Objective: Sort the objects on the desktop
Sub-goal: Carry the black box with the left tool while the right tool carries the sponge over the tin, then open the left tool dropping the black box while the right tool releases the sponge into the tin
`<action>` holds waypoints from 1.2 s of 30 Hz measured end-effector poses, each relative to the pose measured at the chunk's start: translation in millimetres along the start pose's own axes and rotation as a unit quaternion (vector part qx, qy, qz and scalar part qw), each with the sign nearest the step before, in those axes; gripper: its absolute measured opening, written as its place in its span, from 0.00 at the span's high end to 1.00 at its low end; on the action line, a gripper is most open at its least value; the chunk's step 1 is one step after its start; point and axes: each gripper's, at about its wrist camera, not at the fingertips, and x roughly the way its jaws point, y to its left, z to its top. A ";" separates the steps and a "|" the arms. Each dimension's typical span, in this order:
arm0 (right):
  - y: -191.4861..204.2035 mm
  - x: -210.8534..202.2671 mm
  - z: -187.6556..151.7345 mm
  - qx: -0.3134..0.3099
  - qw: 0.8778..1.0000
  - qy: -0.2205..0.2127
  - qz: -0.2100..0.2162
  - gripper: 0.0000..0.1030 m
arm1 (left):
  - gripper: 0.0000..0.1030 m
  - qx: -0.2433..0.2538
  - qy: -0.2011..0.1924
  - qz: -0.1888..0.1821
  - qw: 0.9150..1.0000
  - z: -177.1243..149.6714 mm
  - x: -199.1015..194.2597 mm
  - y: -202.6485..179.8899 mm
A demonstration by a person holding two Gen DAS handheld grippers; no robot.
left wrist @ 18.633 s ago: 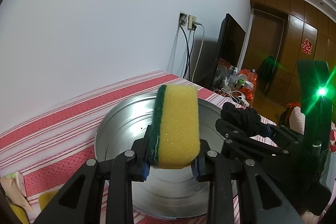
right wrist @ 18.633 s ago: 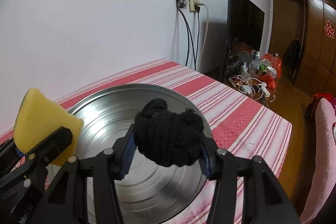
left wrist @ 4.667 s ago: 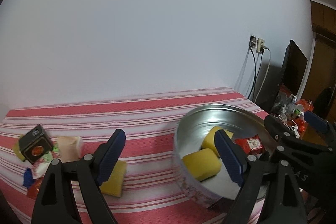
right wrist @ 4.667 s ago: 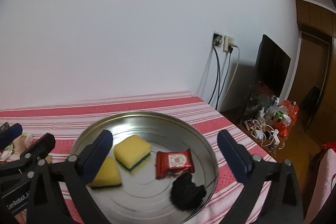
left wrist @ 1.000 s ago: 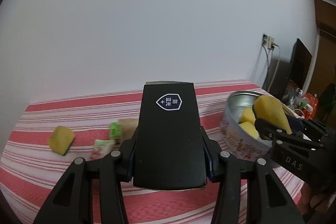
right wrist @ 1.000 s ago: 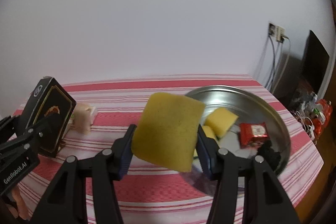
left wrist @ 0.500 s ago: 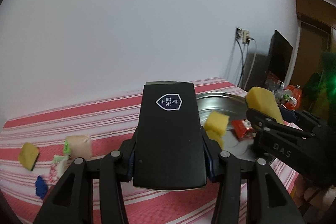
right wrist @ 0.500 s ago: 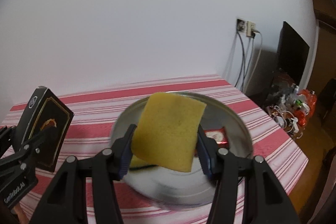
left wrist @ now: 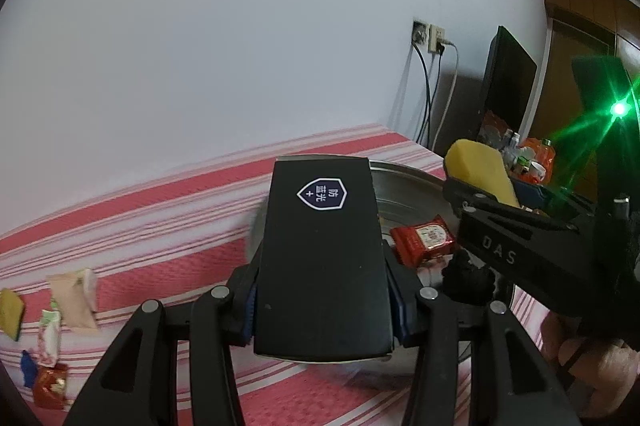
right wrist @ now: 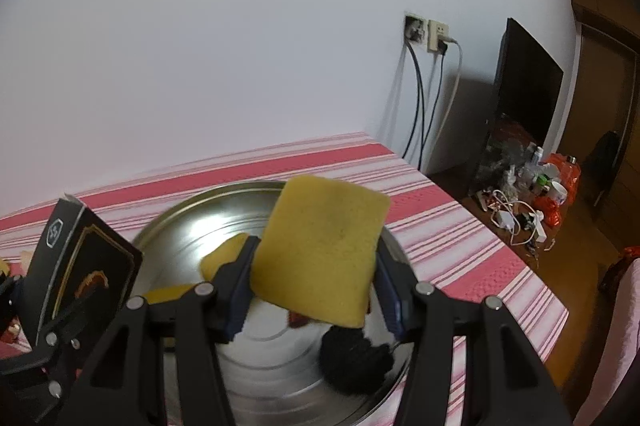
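Note:
My left gripper (left wrist: 322, 310) is shut on a black box (left wrist: 322, 258) with a shield logo, held above the near rim of the round metal tray (left wrist: 404, 172). My right gripper (right wrist: 314, 288) is shut on a yellow sponge (right wrist: 320, 250) over the tray (right wrist: 192, 222). Inside the tray lie a red packet (left wrist: 424, 238), a black cloth lump (right wrist: 354, 356) and other yellow sponges (right wrist: 226, 254). The box (right wrist: 80, 266) shows at the left of the right wrist view, and the held sponge (left wrist: 478, 170) at the right of the left wrist view.
On the red striped tablecloth (left wrist: 140, 226) at the left lie a beige packet (left wrist: 76, 296), a yellow sponge (left wrist: 10, 312), small wrapped sweets (left wrist: 48, 342) and a red packet (left wrist: 50, 390). Wall sockets with cables (right wrist: 430, 38) and a dark screen (right wrist: 524, 94) stand right of the table.
Both grippers have swung to the right with the box and the sponge, and now hang over the tray. The loose items on the cloth have slid to the left edge of view.

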 end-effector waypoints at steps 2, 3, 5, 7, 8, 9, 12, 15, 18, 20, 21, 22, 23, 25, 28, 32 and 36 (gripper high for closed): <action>-5.4 7.6 3.0 0.000 1.000 0.004 -0.006 0.47 | 0.50 0.003 0.006 0.001 1.000 -1.4 4.6 -5.1; -7.2 11.2 3.7 0.000 1.000 0.007 -0.008 0.47 | 0.50 0.006 0.010 0.000 1.000 -2.4 7.1 -6.1; -10.7 20.2 5.3 -0.002 1.000 0.017 -0.011 0.47 | 0.50 0.007 0.017 0.002 1.000 -4.1 11.5 -8.1; -13.7 27.1 5.9 -0.001 1.000 0.025 -0.009 0.47 | 0.50 0.006 0.026 0.003 1.000 -3.8 20.2 -9.7; -15.2 30.3 6.3 -0.001 1.000 0.027 -0.010 0.47 | 0.50 0.005 0.032 0.003 0.999 -4.2 23.6 -10.1; -16.5 33.3 6.4 -0.001 1.000 0.030 -0.011 0.47 | 0.50 0.005 0.035 0.002 0.999 -4.0 26.5 -11.6; -18.7 39.5 6.2 0.002 0.999 0.037 -0.009 0.47 | 0.50 0.009 0.037 0.005 0.999 -2.6 30.2 -14.7; -17.7 42.5 6.0 -0.001 0.999 0.041 -0.007 0.47 | 0.50 0.008 0.037 0.004 0.999 -1.5 32.0 -16.5; -16.1 47.1 8.5 -0.004 0.999 0.043 -0.007 0.47 | 0.50 0.007 0.042 0.003 0.999 -0.7 37.1 -19.3; -14.5 50.5 10.9 -0.006 0.999 0.044 -0.008 0.47 | 0.50 0.006 0.043 0.002 0.999 0.1 38.9 -19.2; -13.8 51.8 11.9 -0.008 0.999 0.044 -0.008 0.47 | 0.50 0.004 0.044 0.002 0.999 -0.8 37.8 -18.3; -13.1 53.1 12.4 -0.008 0.999 0.045 -0.007 0.47 | 0.50 0.003 0.045 0.002 0.999 -0.8 38.5 -18.0; -12.8 54.0 12.6 -0.007 0.999 0.046 -0.006 0.47 | 0.50 0.001 0.046 0.001 0.999 -0.6 38.8 -17.8; -12.1 56.4 13.6 -0.006 0.999 0.050 -0.002 0.47 | 0.50 0.000 0.047 0.000 0.999 0.0 39.9 -18.0; -9.9 60.1 15.5 -0.011 0.999 0.052 -0.007 0.47 | 0.50 0.001 0.050 -0.002 0.999 1.8 45.4 -21.3; -9.1 68.6 15.1 -0.010 0.998 0.067 -0.005 0.47 | 0.50 -0.001 0.057 -0.005 0.998 -0.3 49.1 -21.7; -8.1 74.8 12.3 -0.013 0.997 0.077 -0.005 0.47 | 0.50 -0.002 0.059 -0.007 0.998 -1.9 50.9 -21.0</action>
